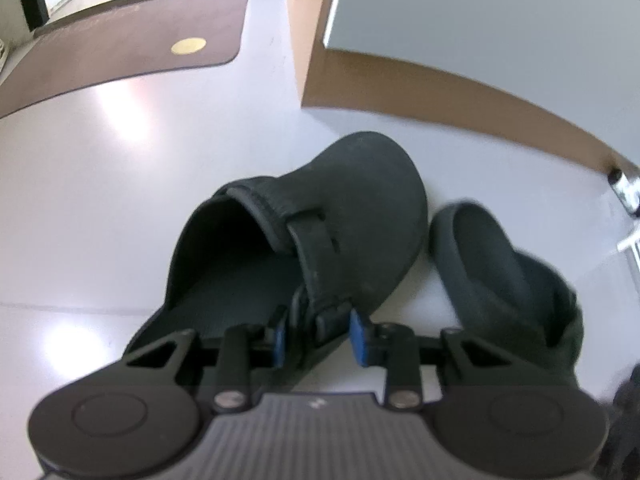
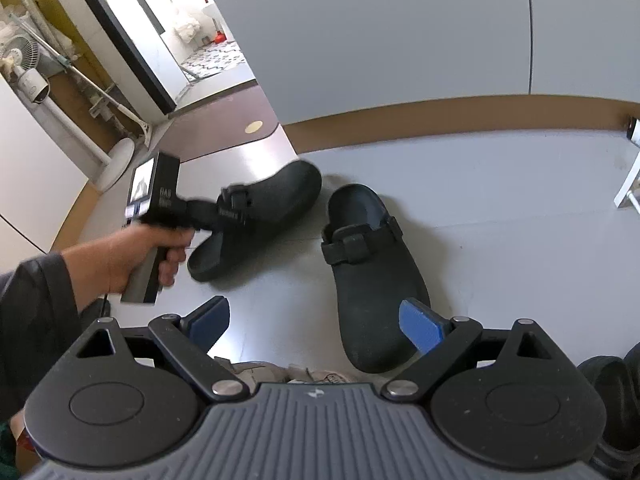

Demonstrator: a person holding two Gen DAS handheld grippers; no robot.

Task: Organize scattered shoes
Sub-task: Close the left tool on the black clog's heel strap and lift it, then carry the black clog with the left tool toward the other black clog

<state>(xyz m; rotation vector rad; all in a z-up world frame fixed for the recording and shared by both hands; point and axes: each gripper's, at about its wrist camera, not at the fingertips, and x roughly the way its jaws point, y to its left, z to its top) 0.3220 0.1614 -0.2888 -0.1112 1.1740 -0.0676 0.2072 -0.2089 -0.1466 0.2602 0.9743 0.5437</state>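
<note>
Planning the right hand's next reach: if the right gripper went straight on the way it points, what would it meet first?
Probably the black clog lying on the floor; the open right gripper holds nothing. Depth is unclear.

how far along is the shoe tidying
Nothing looks lined up yet. In hand: the left gripper is clamped on the strap of one black clog, tilted off the floor. Left: its mate lies apart, toe pointing the opposite way, and the right gripper is open and empty.
</note>
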